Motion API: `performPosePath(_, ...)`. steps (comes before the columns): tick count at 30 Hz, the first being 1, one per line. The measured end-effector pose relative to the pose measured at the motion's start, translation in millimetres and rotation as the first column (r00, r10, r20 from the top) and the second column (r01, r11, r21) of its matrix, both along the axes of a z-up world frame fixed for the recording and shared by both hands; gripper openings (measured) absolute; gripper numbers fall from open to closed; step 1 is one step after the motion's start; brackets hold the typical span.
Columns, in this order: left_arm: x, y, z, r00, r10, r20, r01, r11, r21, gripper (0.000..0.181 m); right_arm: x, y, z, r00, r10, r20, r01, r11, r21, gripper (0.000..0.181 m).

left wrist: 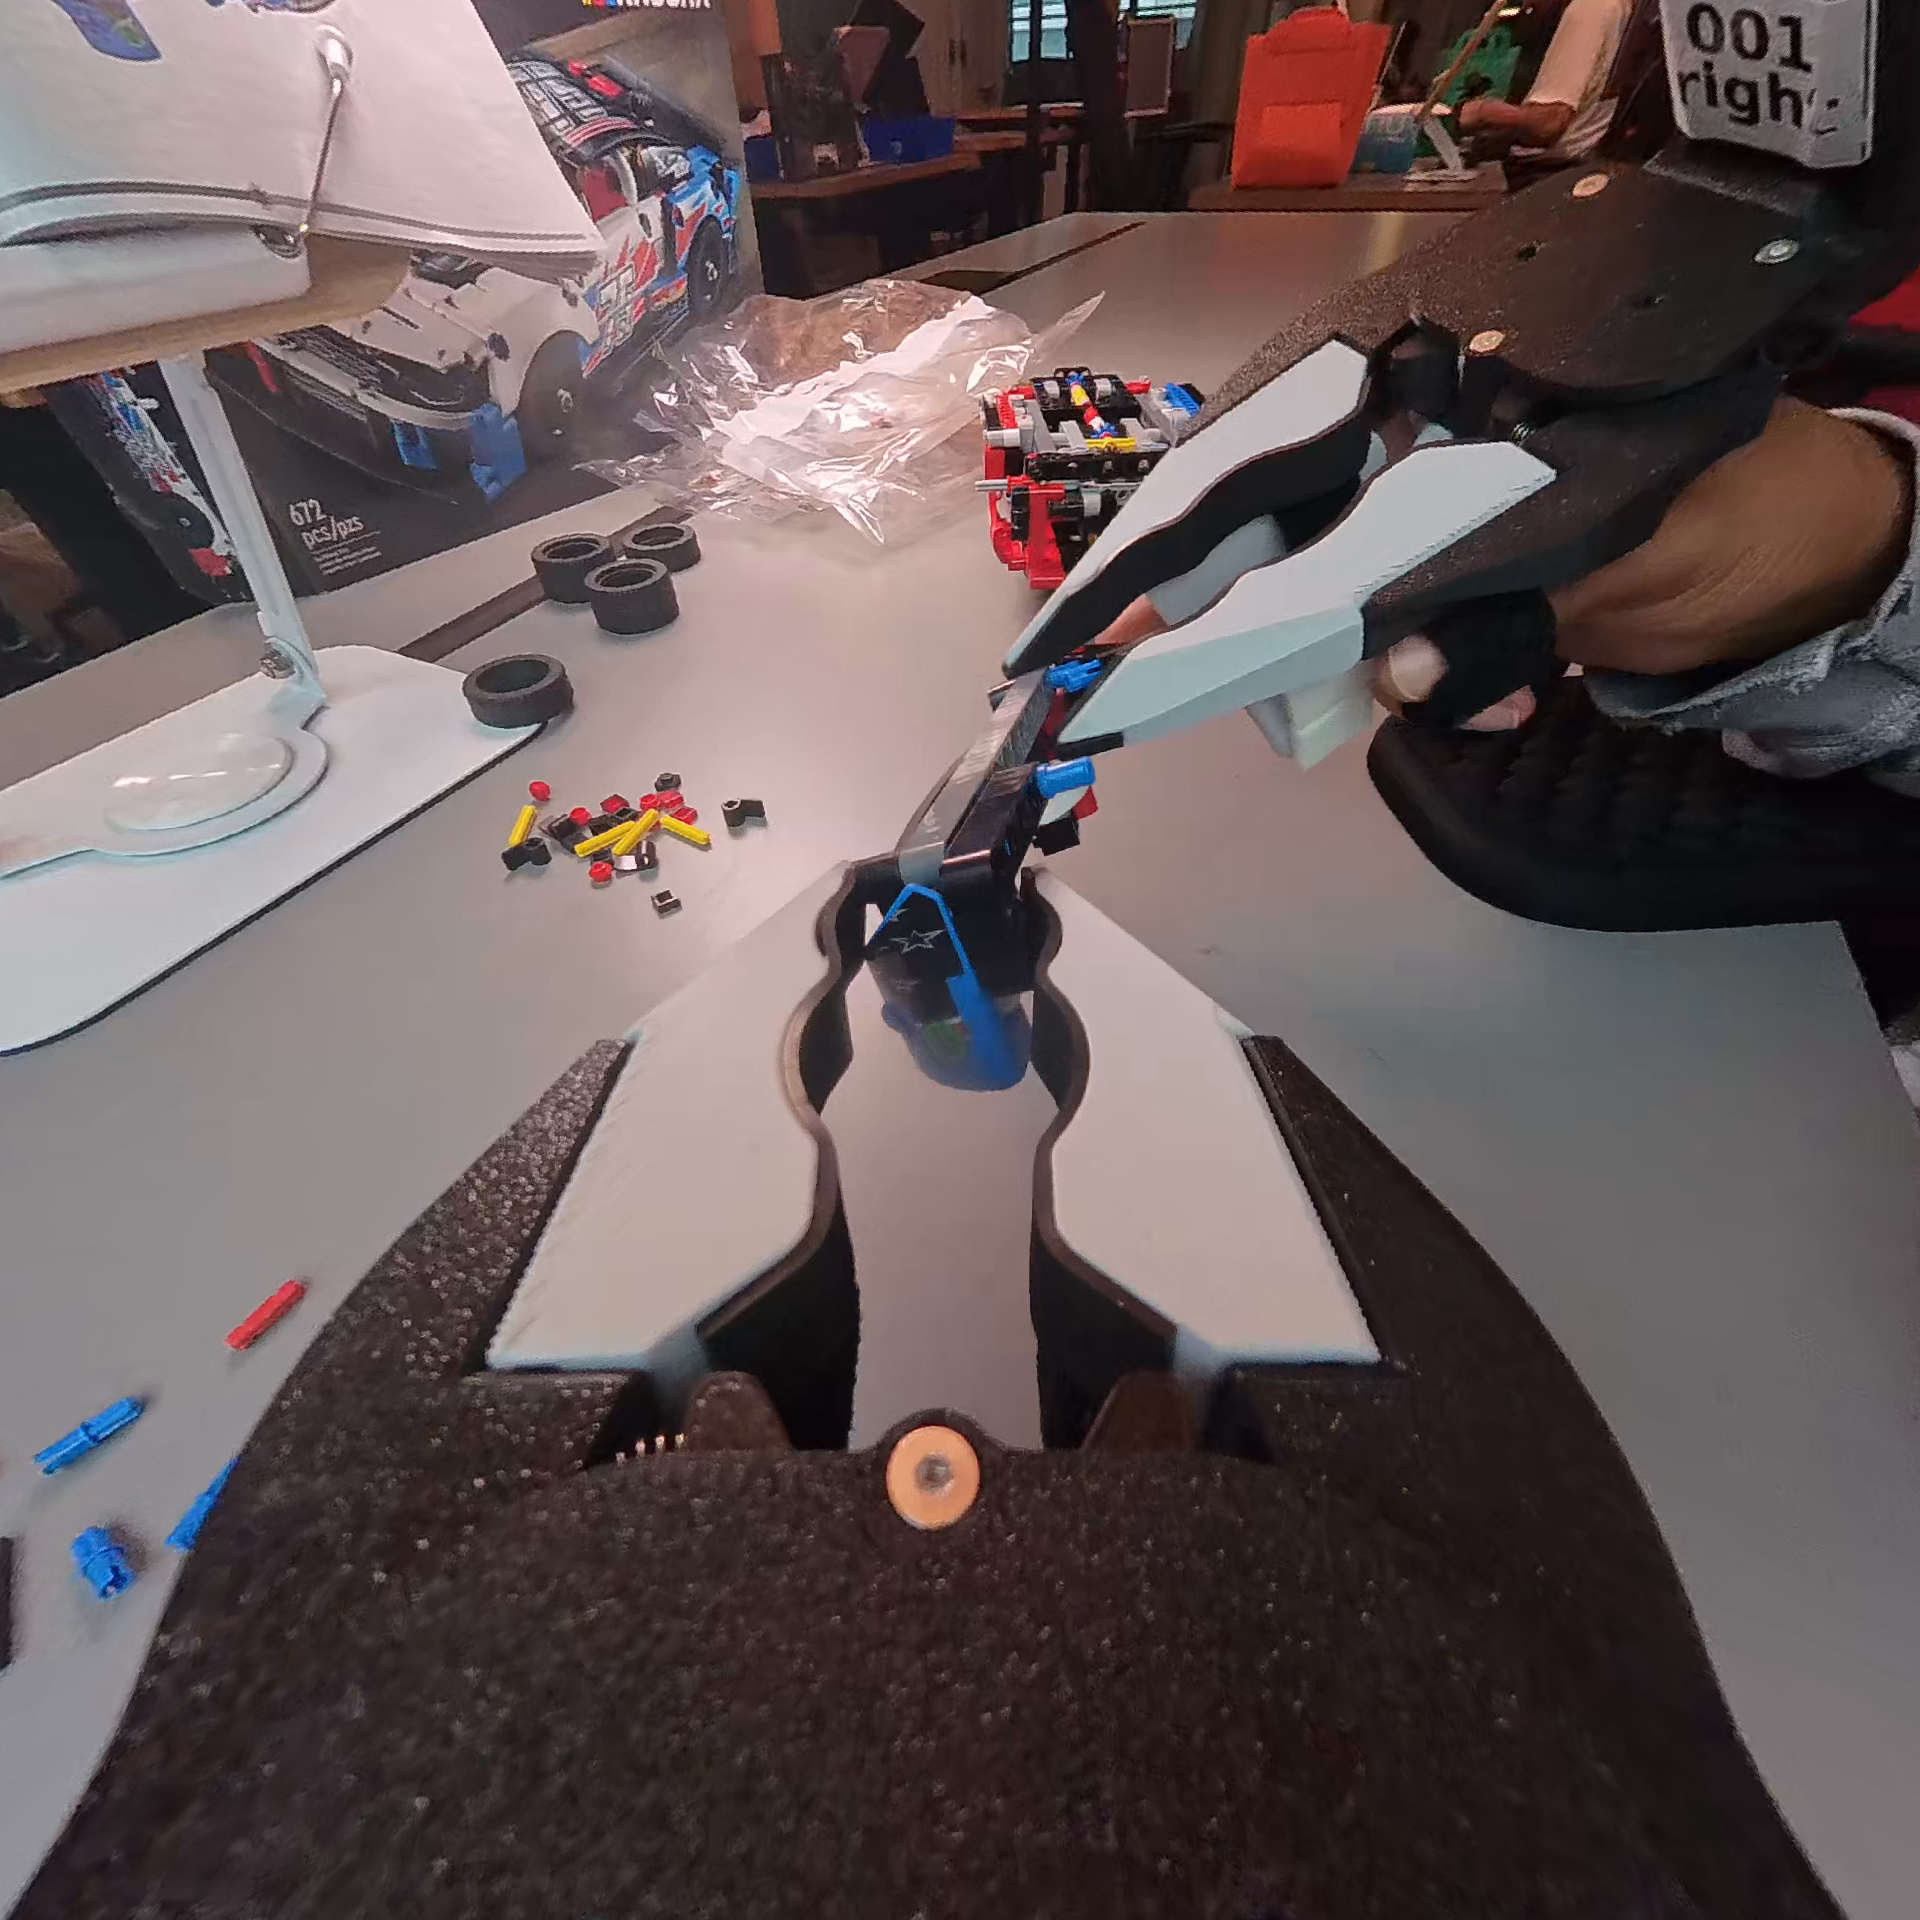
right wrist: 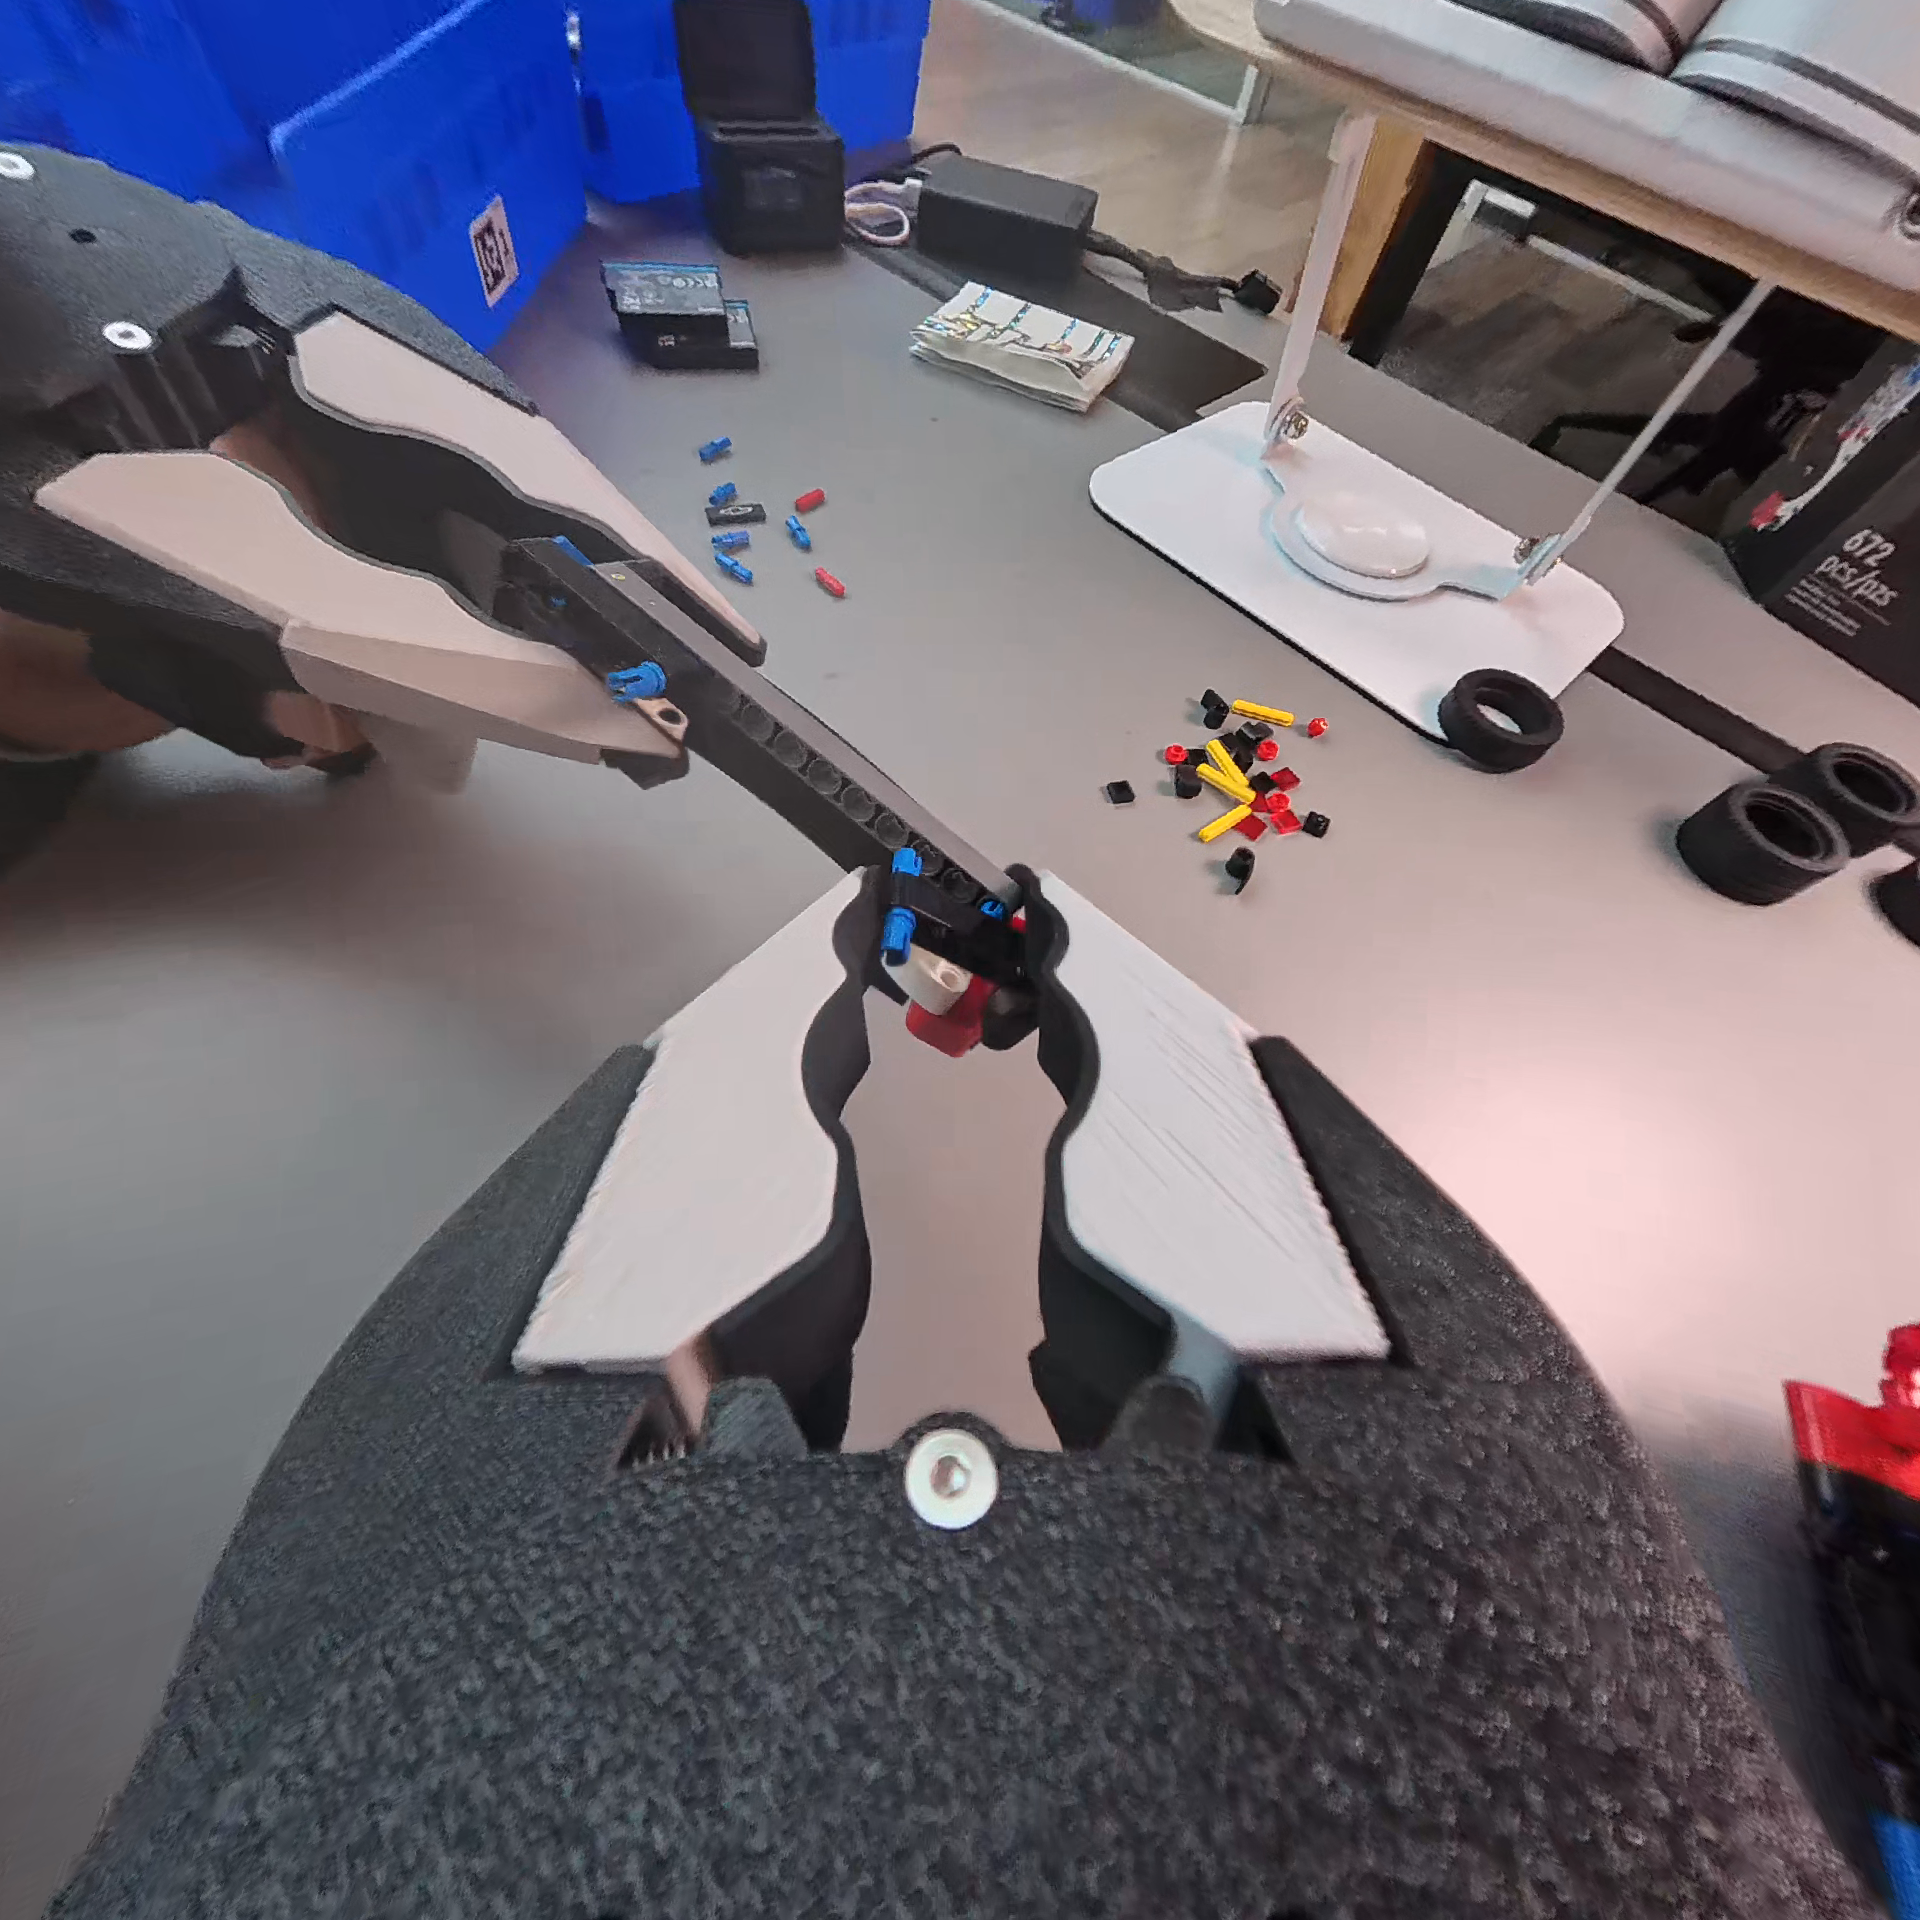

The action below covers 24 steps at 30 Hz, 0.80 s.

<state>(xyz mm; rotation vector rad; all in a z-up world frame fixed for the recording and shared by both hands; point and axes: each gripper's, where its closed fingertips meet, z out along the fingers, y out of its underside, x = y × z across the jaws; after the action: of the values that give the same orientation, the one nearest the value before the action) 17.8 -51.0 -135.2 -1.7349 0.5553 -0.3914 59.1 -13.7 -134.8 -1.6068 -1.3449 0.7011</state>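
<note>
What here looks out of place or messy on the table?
Small parts lie loose: a red, yellow and black pile and scattered blue pins. One tyre rests on the edge of the white stand base. Crumpled plastic bags lie near the box. Both grippers, left and right, clamp one black beam. Nothing looks damaged.
</note>
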Motion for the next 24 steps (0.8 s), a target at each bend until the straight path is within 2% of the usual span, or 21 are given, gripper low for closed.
performPosePath(3,-4.8,-0.1,3.3,1.000,0.026,0.016,-0.027,1.000,0.004,0.025,14.0,-15.0,9.1,0.995,-0.038,-0.088,0.029,0.994,-0.104,0.042)
performPosePath(5,-8.9,-0.3,5.1,0.998,0.038,0.044,-0.038,0.999,-0.008,0.024,28.1,-18.0,10.0,0.993,-0.081,-0.091,0.070,0.990,-0.122,0.057)
performPosePath(7,-12.3,-0.6,7.0,0.996,0.052,0.074,-0.051,0.998,-0.021,0.023,48.2,-7.5,11.9,0.980,-0.179,-0.090,0.165,0.976,-0.139,0.070)
performPosePath(8,-14.3,-0.4,8.5,0.994,0.062,0.088,-0.060,0.998,-0.024,0.023,65.6,8.3,12.1,0.958,-0.274,-0.078,0.263,0.956,-0.132,0.070)
performPosePath(10,-17.9,-0.1,10.2,0.992,0.076,0.101,-0.074,0.997,-0.027,0.023,114.4,50.2,7.7,0.864,-0.502,-0.036,0.498,0.863,-0.084,0.068)
performPosePath(13,-20.2,-1.6,13.0,0.991,0.081,0.109,-0.080,0.997,-0.015,0.023,175.0,85.6,-7.0,0.731,-0.682,0.022,0.682,0.730,-0.039,0.070)
performPosePath(15,-20.7,-2.6,13.2,0.990,0.083,0.110,-0.082,0.997,-0.013,0.023,196.9,95.3,-15.0,0.674,-0.737,0.035,0.738,0.674,-0.033,0.070)
performPosePath(18,-20.6,-3.0,12.7,0.991,0.086,0.105,-0.086,0.996,-0.012,0.023,210.5,102.3,-22.5,0.626,-0.778,0.055,0.779,0.626,-0.011,0.075)
performPosePath(24,-20.9,-5.2,12.1,0.990,0.086,0.108,-0.085,0.996,-0.016,0.023,212.0,107.2,-22.4,0.597,-0.800,0.054,0.801,0.599,0.007,0.077)
